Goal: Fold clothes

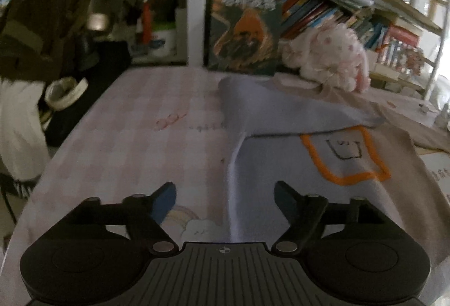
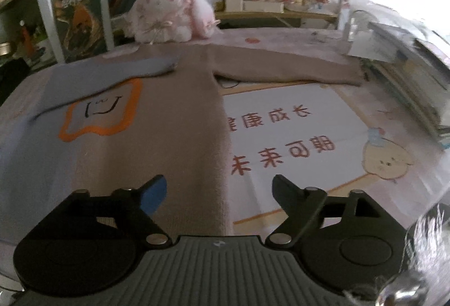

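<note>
Both tools, left point(image 1: 225, 193) and right point(image 2: 219, 189), gape wide and hold nothing. The sweater point(image 2: 174, 120) lies flat on the tabletop point(image 1: 135, 143), its blue sleeve point(image 2: 107, 75) folded across the chest at 10 o'clock, the tan sleeve point(image 2: 287, 67) stretched toward 2 o'clock.

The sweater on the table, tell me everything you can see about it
The sweater is a soft-looking knit, half tan and half pale blue, with an orange-outlined patch bearing a drawn black face. It lies flat on the table. The blue sleeve is folded across the chest, covering the patch's top edge; the tan sleeve still stretches straight out. Its collar end lies next to a pink plush toy. Neither open claw grips it.
</note>
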{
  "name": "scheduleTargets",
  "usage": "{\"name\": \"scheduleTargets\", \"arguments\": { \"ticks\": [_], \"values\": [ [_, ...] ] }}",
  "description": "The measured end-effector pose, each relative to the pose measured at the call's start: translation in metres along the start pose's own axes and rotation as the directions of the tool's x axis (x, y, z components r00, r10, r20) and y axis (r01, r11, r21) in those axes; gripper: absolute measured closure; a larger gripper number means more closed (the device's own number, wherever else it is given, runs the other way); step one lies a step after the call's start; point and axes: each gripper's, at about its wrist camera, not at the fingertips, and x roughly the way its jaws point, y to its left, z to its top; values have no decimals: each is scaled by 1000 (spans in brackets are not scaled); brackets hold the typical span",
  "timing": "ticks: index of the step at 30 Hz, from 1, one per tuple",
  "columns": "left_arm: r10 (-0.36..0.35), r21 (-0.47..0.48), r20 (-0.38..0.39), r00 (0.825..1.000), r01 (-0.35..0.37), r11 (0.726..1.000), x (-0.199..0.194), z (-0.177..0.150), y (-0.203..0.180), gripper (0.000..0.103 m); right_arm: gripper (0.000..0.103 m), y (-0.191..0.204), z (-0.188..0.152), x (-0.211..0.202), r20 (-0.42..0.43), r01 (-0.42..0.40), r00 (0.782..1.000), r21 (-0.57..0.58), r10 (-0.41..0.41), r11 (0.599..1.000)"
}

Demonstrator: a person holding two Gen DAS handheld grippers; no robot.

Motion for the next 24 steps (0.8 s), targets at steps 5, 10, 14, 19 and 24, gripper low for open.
{"name": "scheduleTargets", "arguments": {
  "ticks": [5,10,14,19,24],
  "values": [
    [-15,98,12,1000,14,995,-3,-2,-21,8,17,-3,-2,-9,-8,57,998,-9,-57,998],
    [-15,216,35,999,8,976,-6,-11,-42,5,9,-10,-5,-14,-14,101,995,-18,-102,995],
    [-8,260,19,1000,3,966,-4,-19,-51,5,5,-19,-8,-13,-23,129,991,-6,-129,992],
    [-28,258,5,1000,25,966,-3,-19,-57,5,5,-32,-8,-8,-27,150,988,7,-149,989],
    [-8,240,9,1000,6,971,2,-11,-70,5,5,-53,2,5,-25,144,989,23,-143,989]
  ]
}}
